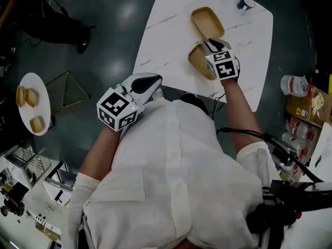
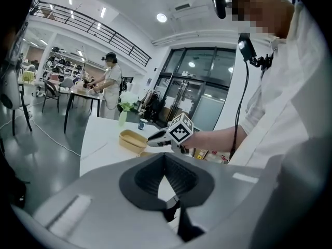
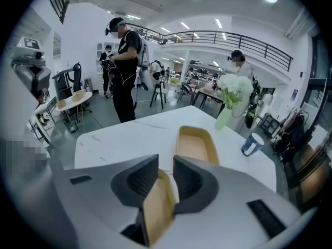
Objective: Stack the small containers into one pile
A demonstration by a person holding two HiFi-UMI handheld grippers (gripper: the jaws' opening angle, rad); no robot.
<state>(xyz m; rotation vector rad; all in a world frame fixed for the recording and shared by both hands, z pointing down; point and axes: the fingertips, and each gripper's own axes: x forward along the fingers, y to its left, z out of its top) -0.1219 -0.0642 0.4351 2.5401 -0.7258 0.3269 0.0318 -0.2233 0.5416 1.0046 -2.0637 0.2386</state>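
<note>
The right gripper reaches over the white table, and its jaws are clamped on the side wall of the near container, a shallow tan tray. In the right gripper view that wall stands between the 2 jaws, with the rim running up through the gap. Whether this tray rests on the tabletop or is lifted off it cannot be told.

The far container, also tan and open side up, lies flat on the table just beyond the gripped one; the right gripper view shows it straight ahead of the jaws.

A blue and white cup stands near the table's far corner, with a pale green vase of flowers beside it.

The left gripper hangs off the table's near edge, close to the person's chest. Its jaws are pressed together at the tips with nothing between them.

A small round table bearing more tan trays stands well apart on the floor to the left.
</note>
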